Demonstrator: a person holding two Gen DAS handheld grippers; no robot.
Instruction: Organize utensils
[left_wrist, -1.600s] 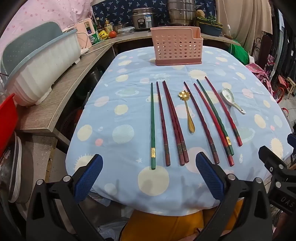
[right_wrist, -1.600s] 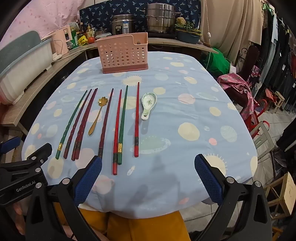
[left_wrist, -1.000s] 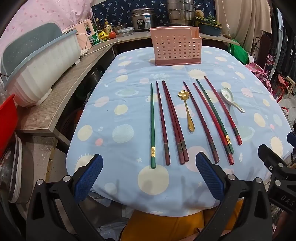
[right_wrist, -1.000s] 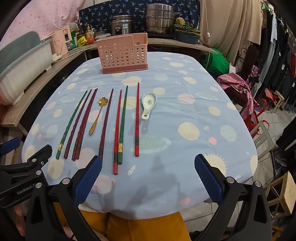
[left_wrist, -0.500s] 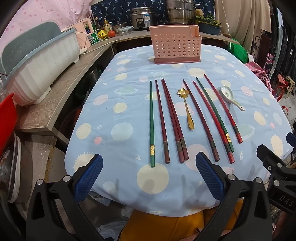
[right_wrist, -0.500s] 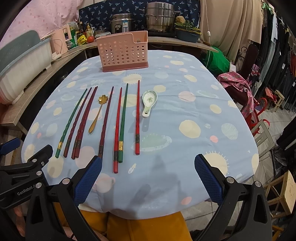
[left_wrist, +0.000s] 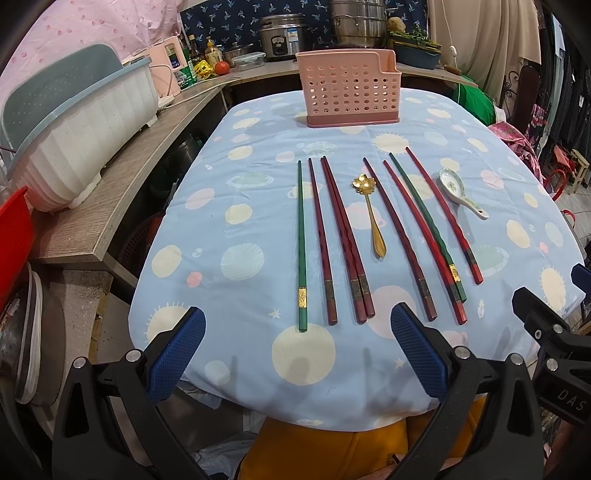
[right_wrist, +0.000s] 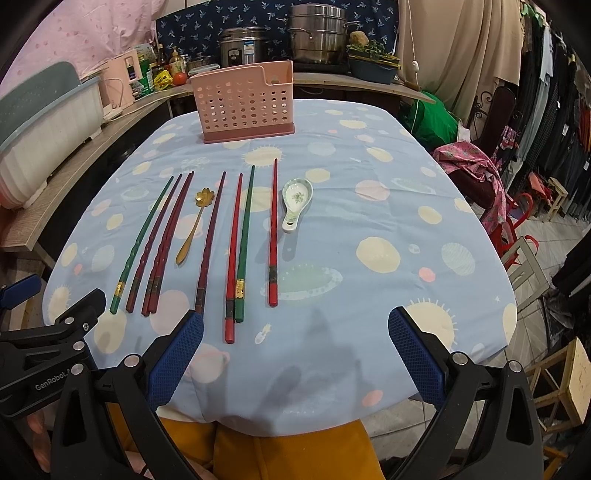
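Both cameras have edged slightly closer to the laid-out utensils since the earlier frames; nothing on the surface (left_wrist: 424, 373) has shifted. At far left the left gripper (left_wrist: 297, 354) hovers over the near edge of the blue dotted cloth, jaws spread wide and holding nothing. Taking the gold spoon (left_wrist: 370, 211) as the marker: to its left lie a green chopstick (left_wrist: 301, 243), a dark red chopstick (left_wrist: 322, 240) and a touching pair of dark red chopsticks (left_wrist: 347, 240). To its right lie another dark red chopstick (left_wrist: 399, 236), a bright red chopstick (left_wrist: 421, 240) touching a second green one (left_wrist: 428, 229) near their butts, then a red chopstick (left_wrist: 443, 214) and a white ceramic spoon (left_wrist: 456, 190). Beyond the gold spoon stands a pink perforated holder (left_wrist: 349, 94), upright. At right the right gripper (right_wrist: 295, 350) also gapes wide, empty, over the near edge.
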